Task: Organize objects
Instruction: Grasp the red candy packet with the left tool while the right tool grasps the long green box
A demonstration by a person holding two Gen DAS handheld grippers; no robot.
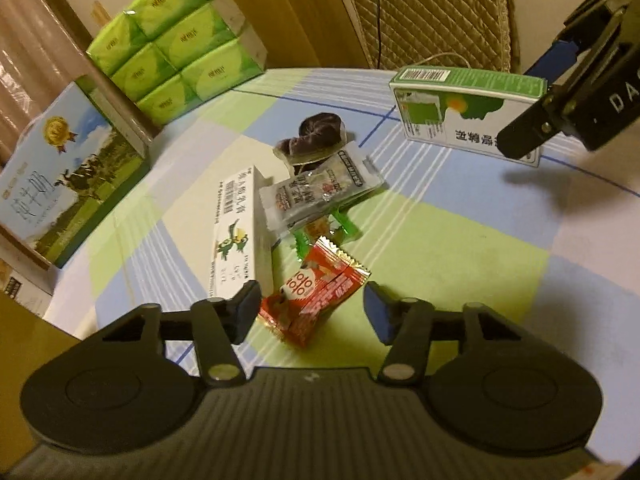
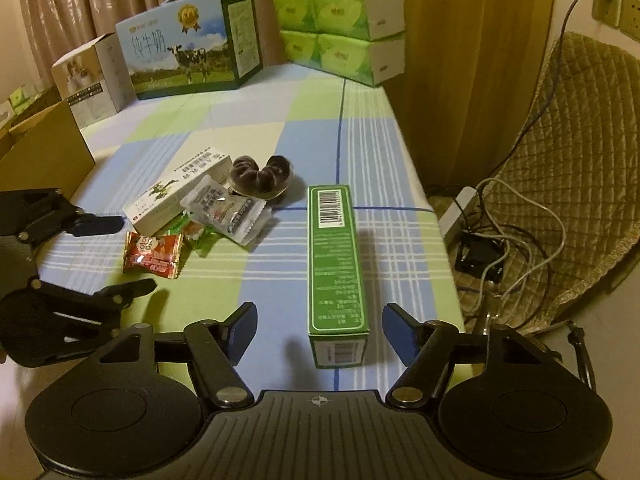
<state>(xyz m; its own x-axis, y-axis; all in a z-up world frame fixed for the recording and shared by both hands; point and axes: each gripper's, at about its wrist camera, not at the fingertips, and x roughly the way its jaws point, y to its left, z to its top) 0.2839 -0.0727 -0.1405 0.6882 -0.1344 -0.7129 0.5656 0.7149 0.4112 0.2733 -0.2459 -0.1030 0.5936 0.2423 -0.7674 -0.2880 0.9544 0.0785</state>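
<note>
Table (image 2: 360,152) under a green, blue and white checked cloth, green box (image 2: 336,264) near right, snack packets (image 2: 192,232) and white box (image 2: 176,196) centre-left, milk carton (image 2: 188,44) and tissue packs (image 2: 340,20) far

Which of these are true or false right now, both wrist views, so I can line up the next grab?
1. The left gripper has the red snack packet between its open fingers. True.
2. The green box lies flat on its widest face. False: it stands on a narrow long side.
3. The right gripper is clamped on the green box. False: its pads stand clear.
4. The white box lies beside the sachets. True.
</note>
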